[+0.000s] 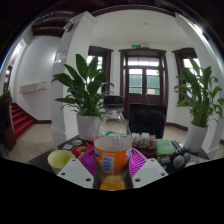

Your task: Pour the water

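A clear plastic bottle with a black cap, an orange label and orange liquid at its base stands upright between my fingers. My gripper is shut on the bottle, the pink pads pressing its sides at label height. The bottle hides what lies straight ahead of the fingers. A yellow bowl sits on the dark table to the left of the bottle.
A large potted plant in a white pot stands just behind the bottle. Small items lie on the table to the right. A second potted plant stands far right; doors at the back.
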`<state>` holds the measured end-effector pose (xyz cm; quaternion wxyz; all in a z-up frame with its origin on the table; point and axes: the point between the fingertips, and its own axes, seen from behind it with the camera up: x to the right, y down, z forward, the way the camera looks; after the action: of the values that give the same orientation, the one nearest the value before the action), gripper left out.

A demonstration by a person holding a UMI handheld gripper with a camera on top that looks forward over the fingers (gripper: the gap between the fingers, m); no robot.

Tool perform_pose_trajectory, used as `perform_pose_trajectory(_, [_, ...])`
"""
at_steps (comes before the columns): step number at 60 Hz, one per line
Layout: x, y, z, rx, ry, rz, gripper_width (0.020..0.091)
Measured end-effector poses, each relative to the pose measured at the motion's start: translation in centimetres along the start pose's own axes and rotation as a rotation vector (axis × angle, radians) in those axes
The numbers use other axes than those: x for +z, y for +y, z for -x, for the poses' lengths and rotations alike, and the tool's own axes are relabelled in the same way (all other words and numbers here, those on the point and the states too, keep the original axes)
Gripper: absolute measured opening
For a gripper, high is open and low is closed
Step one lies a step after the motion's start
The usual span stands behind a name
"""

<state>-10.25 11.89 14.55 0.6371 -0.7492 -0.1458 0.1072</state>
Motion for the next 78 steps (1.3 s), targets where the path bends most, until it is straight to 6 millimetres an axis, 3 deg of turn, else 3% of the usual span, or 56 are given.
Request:
perform_pose_trajectory(7, [0.7,2.0,-0.3,0.046,0.001,0.008,0.0399])
perform_pose_trajectory(18, [0.3,1.8,-0.3,0.03,-0.005,-0.054,0.0389])
perform_pose_trajectory(24, [0.0,1.7,-0.1,0.015,0.008,-0.06,0.0427])
perform_pose_trajectory(33, [-0.5,2.0,0.0,0.008,0.007,-0.03,0.0531])
perform_pose_trajectory(36, [-1.0,2.4,-0.1,0.006,0.016,-0.001,0.0637])
perform_pose_trajectory(39, [-1.7,2.7,-0.2,0.009,0.024,0.019,0.079])
perform_pose_trajectory(40, [-2.0,2.8,-0.2,0.011,0.025,0.024,0.0837])
perform_pose_trajectory(43, [-3.4,3.0,0.0,0.024,0.03,0.031,0.0871])
perform_pose_trajectory(47, [-5.4,3.4,0.3,0.051,0.039,0.038,0.0843])
perform_pose_trajectory(61, [-14.7,6.7,0.4,0.072,0.187,0.103,0.0857])
perform_pose_trajectory(71, [-20.6,6.4,0.4,0.045,0.305,0.101,0.0857])
perform_pose_trajectory(78, [-22.7,5.4,2.1,0.083,0.271,0.093,0.086])
